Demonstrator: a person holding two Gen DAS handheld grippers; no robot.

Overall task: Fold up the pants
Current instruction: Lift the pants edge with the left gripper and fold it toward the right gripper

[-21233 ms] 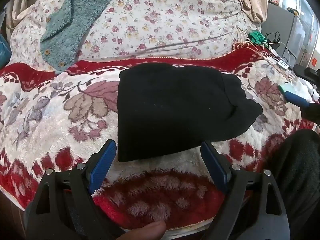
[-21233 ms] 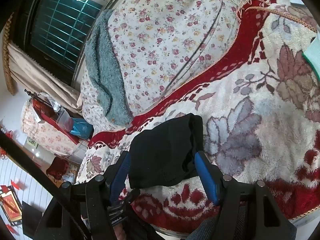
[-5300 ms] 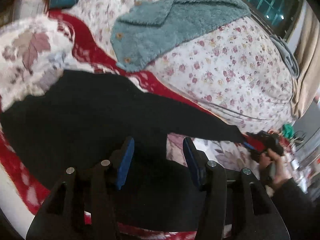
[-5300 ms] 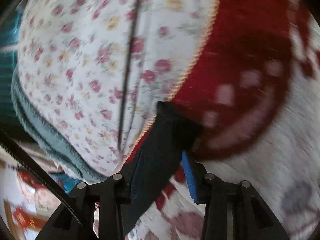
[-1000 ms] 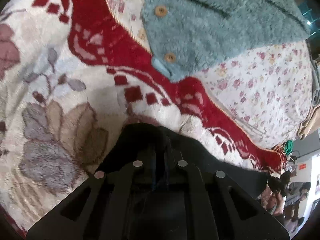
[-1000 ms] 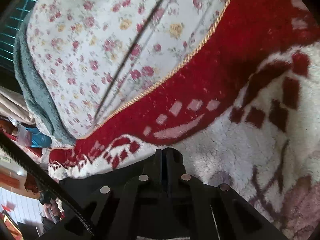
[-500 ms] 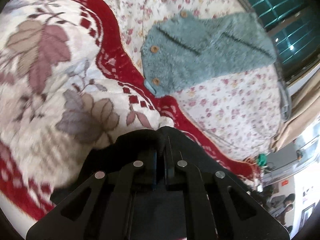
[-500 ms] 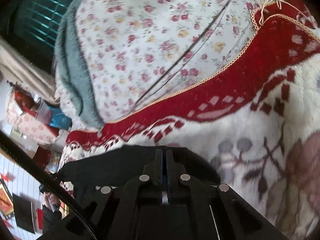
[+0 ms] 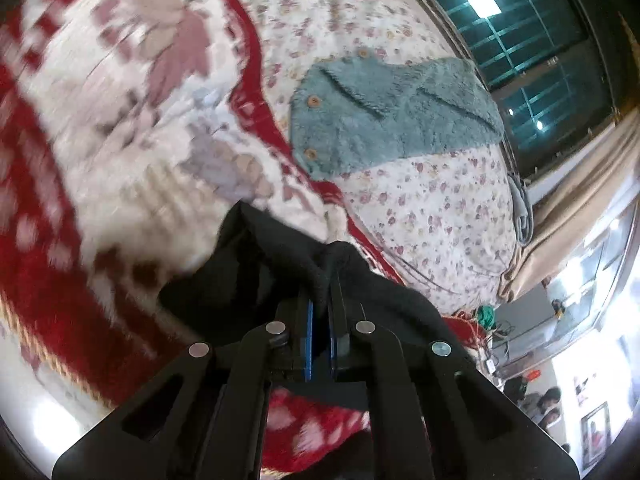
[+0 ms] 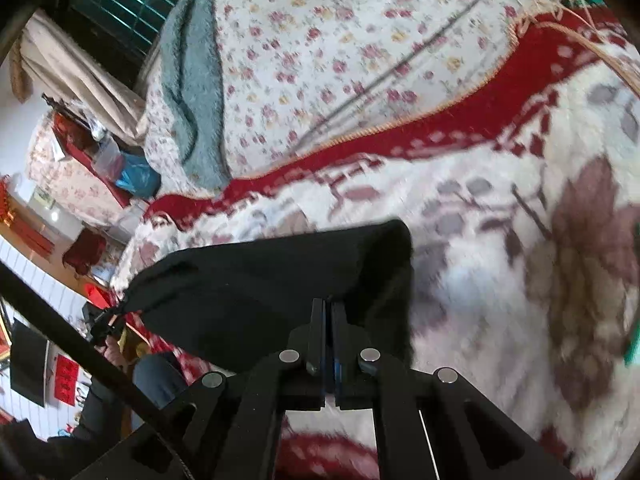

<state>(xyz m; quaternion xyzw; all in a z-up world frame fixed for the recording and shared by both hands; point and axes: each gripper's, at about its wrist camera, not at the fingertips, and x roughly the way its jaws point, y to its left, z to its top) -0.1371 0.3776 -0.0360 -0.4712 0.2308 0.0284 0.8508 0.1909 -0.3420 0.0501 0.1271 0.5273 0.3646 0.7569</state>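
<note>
My left gripper stays clamped on one end of the pants; my right gripper clamps the other. Both have lifted the cloth off the blanket and toward me since a second ago: fold in progress.

In the left wrist view the left gripper sits at lower centre with the pants bunched in its jaws, spreading left and right above the blanket. Beyond, at centre right, a sweater lies on the quilt; the window is upper right. In the right wrist view the right gripper at lower centre grips the pants, which stretch toward the lower left over the blanket. The quilt lies behind, the sweater on its left edge.
</note>
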